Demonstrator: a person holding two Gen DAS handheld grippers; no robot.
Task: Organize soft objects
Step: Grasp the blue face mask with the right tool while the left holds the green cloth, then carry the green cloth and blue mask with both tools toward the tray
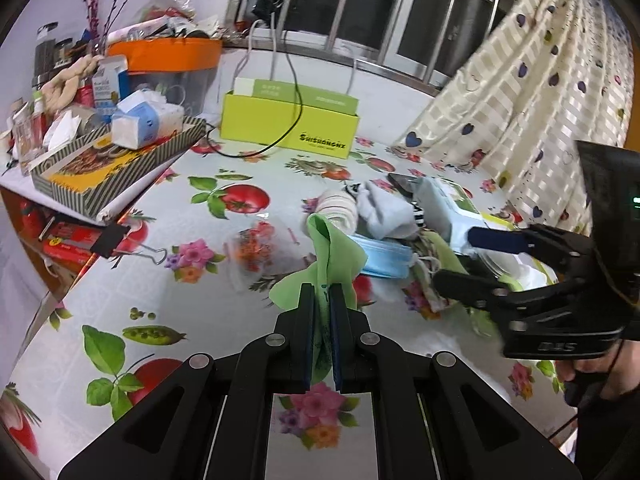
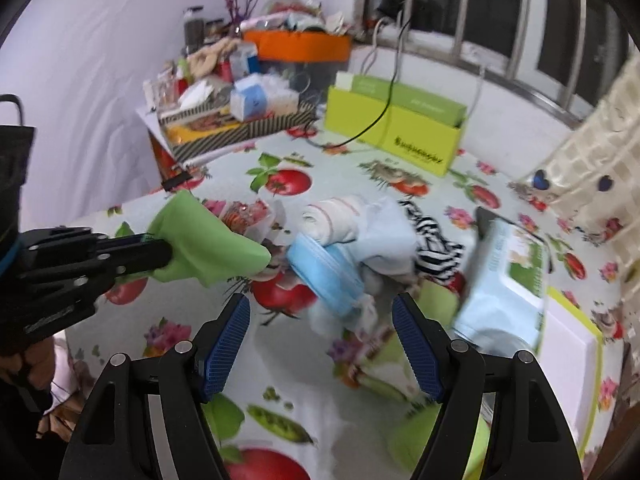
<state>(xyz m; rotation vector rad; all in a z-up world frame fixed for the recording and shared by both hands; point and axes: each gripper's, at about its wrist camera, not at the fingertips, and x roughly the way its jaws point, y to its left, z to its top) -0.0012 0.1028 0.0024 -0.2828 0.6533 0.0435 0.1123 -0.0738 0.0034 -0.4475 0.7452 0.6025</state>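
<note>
1. The left gripper (image 1: 322, 300) has its jaws pinched nearly together on a green cloth (image 1: 332, 248), which hangs lifted off the counter (image 1: 200, 300) with its fruit-and-flower covering.
2. The right gripper (image 2: 320, 320) holds nothing; its jaws stand wide apart above the pile of soft things.
3. In the pile lie a blue face mask (image 2: 324, 276), a rolled white sock (image 2: 336, 220), a pale blue cloth (image 2: 390, 236) and a black-and-white striped cloth (image 2: 436, 240), all touching or overlapping.
4. A pack of wet wipes (image 2: 508, 280) leans at the right of the pile.
5. A yellow-green box (image 1: 288, 128) stands well behind, near the window.
</note>
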